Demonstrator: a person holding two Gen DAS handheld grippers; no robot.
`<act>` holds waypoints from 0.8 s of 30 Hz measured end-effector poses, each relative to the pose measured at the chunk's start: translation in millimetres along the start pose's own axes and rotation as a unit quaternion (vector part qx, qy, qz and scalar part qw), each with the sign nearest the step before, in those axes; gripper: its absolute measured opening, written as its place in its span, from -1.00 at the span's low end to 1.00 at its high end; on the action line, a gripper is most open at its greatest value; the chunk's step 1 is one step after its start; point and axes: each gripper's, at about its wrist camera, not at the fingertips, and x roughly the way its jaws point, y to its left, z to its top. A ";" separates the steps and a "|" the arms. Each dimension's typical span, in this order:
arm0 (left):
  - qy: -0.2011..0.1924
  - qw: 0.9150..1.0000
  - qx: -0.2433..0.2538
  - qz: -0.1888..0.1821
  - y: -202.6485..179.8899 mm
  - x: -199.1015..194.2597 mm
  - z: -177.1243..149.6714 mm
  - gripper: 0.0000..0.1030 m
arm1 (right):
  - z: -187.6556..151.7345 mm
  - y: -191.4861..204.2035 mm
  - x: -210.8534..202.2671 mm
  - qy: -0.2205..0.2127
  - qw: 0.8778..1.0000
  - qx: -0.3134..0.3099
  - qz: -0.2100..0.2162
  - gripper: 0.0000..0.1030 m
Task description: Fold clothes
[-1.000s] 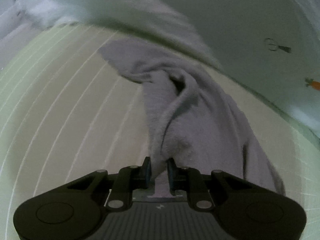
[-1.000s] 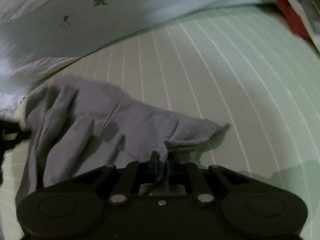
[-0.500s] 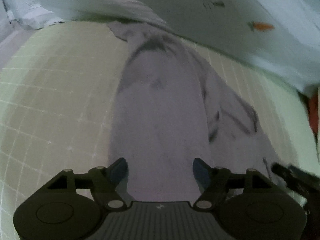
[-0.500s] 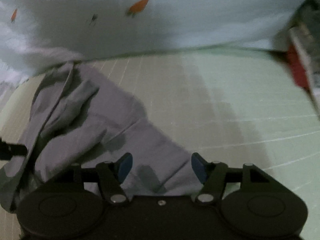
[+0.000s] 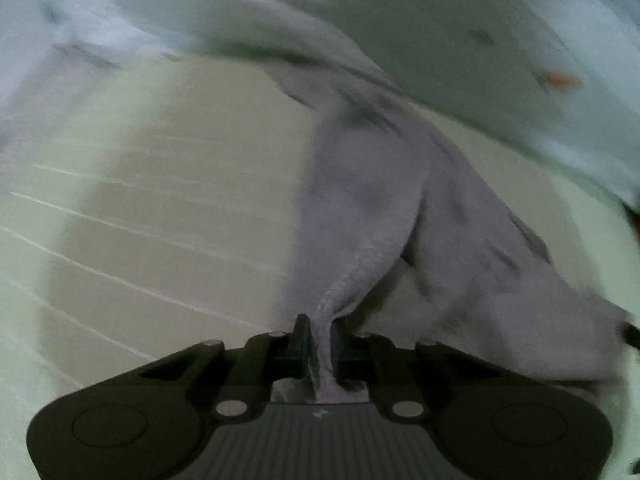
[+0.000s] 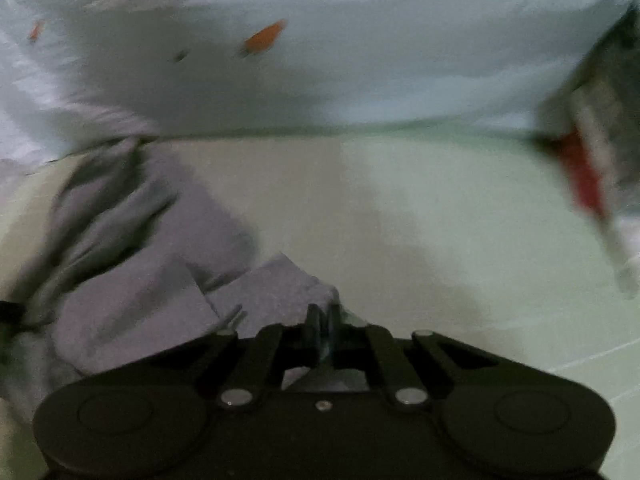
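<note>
The grey garment (image 5: 384, 208) lies on a pale green mat with white grid lines (image 5: 140, 240), stretched between both grippers and partly bunched into folds. Its far end reaches the edge of a light blue sheet with carrot prints (image 5: 520, 40) at the back of the mat.

Left wrist view: the left gripper (image 5: 320, 344) has just closed, and a gathered ridge of the garment is pinched between its jaws. From the pinch, the fabric rises in a taut fold and fans out toward the far edge of the mat. The garment's full length is visible only in this view. A dark part at the right edge (image 5: 632, 334) touches the cloth; it is too cropped to identify.

Right wrist view: the right gripper (image 6: 325, 320) has likewise just closed, its jaws together on a corner of the garment (image 6: 168, 264). The rest of the cloth lies crumpled to the left of the gripper. Only this view shows the bare mat (image 6: 460, 220) to the right and a red and white object (image 6: 588, 184) at the mat's right margin, blurred beyond identification. The sheet (image 6: 380, 60) fills the upper frame.
</note>
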 end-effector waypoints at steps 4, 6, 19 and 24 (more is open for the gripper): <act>-0.025 0.995 -0.091 0.035 67.4 -16.7 15.7 -0.89 | 21.6 -56.0 -6.2 -0.035 0.994 0.044 -0.096 -0.94; -0.033 0.990 -0.122 0.064 93.2 -20.1 14.6 -0.89 | 32.0 -87.7 -8.7 -0.049 0.986 0.068 -0.146 -0.94; 0.002 0.986 -0.120 0.113 92.0 -13.2 -22.0 0.69 | -0.8 -72.3 -16.8 0.009 0.986 0.122 -0.110 0.32; 0.009 0.991 -0.088 0.097 79.7 -19.1 -28.1 0.75 | -22.5 24.2 -34.9 0.050 0.990 0.132 -0.009 0.44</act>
